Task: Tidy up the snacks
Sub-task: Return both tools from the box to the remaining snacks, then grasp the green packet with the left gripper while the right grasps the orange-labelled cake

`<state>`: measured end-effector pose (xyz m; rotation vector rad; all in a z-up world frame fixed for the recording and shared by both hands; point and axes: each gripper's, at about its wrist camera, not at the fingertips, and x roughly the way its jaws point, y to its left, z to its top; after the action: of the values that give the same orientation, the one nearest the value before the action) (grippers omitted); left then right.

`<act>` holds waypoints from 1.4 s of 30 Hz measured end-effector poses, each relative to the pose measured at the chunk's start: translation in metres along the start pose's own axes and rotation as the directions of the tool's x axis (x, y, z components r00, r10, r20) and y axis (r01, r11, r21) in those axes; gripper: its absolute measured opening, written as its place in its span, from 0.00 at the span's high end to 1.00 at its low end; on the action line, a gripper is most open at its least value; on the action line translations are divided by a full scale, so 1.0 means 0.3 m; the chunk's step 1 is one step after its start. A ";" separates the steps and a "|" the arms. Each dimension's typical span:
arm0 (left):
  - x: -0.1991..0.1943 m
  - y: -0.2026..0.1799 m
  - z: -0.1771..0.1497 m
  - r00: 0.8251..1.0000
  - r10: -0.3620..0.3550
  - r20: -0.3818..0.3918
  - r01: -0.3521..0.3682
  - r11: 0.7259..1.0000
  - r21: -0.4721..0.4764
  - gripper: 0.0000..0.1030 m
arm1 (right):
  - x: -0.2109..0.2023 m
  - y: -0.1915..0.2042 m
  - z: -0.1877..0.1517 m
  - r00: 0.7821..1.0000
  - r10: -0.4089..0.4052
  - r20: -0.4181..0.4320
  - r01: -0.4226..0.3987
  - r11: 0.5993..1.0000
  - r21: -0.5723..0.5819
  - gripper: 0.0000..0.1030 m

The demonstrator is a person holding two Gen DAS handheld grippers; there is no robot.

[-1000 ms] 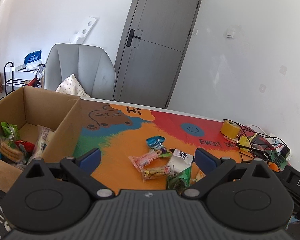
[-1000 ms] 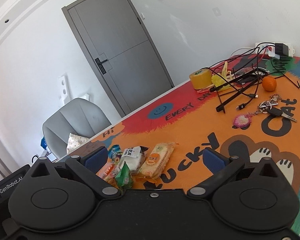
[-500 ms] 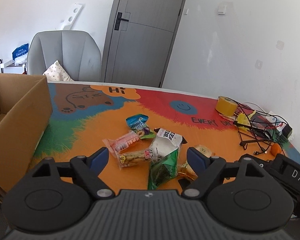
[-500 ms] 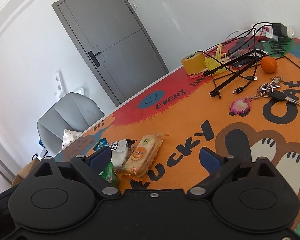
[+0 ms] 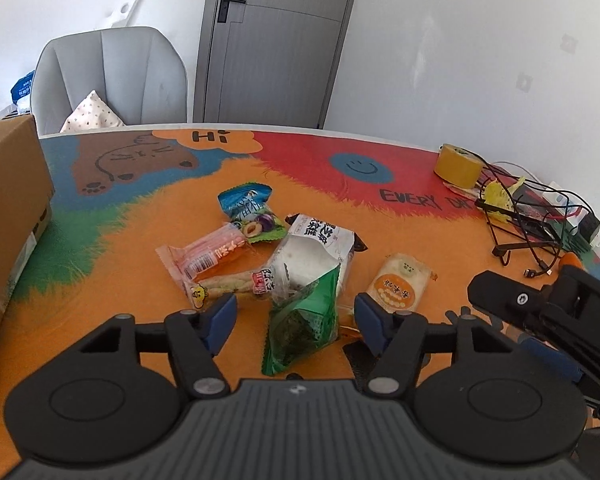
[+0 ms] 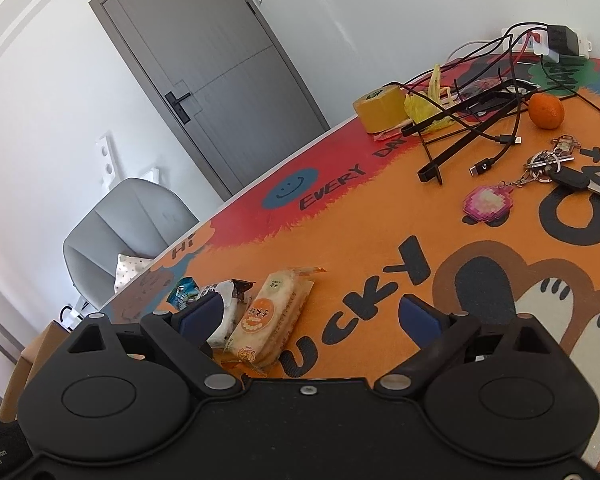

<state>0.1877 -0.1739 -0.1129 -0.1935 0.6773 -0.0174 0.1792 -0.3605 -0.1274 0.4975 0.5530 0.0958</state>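
Since the green snack packet (image 5: 306,320) lies nearest the camera at the front of the loose pile on the desk (image 5: 420,232), the left claw (image 5: 296,316) is lined up on it: its blue pads straddle the packet and the jaws are closing, but neither pad presses on it yet, so nothing is gripped. Packet overlaps the white pouch with black print (image 5: 320,248); beside that sit the clear biscuit-stick pack (image 5: 228,282), the pink-orange wrapper (image 5: 204,256) and the blue plum-candy bag (image 5: 248,212), all bunched together mid-desk. Orange-label rice cracker pack (image 5: 398,282) lies just right of the pile, apart from the green one, and the right claw (image 6: 312,314) hangs over it with jaws spread wide, pack near its left pad, nothing held; likely set up for the next pick. Cardboard box (image 5: 8,216) stands at the left desk edge, probably the drop spot. Tape roll (image 5: 458,164), cables (image 5: 520,220), tangerine (image 6: 546,110) and keys (image 6: 560,168) sit well apart on the far right, not snacks.
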 end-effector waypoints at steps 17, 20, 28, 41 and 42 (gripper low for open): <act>-0.046 0.082 0.046 0.998 -0.037 0.056 0.040 0.998 -0.041 0.68 | 0.088 0.091 -0.007 0.999 0.011 -0.042 -0.013 0.999 -0.045 0.07; -0.062 0.101 0.057 0.997 -0.026 0.072 0.029 0.998 -0.049 0.68 | 0.096 0.113 -0.003 0.999 0.008 -0.040 -0.010 0.998 -0.060 0.07; -0.094 0.158 0.081 0.995 -0.001 0.104 0.009 0.997 -0.074 0.68 | 0.130 0.171 -0.012 0.999 0.000 -0.050 -0.005 0.995 -0.096 0.07; -0.120 0.226 0.087 0.992 0.046 0.115 -0.034 0.994 -0.102 0.68 | 0.205 0.214 -0.061 0.989 -0.062 -0.137 0.040 0.988 -0.152 0.41; -0.123 0.229 0.083 0.992 0.047 0.115 -0.035 0.994 -0.102 0.68 | 0.201 0.211 -0.062 0.988 -0.065 -0.140 0.043 0.987 -0.153 0.52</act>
<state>0.1711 -0.0992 -0.0836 -0.2747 0.5650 0.0668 0.2235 -0.2839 -0.1398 0.3299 0.6954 0.1210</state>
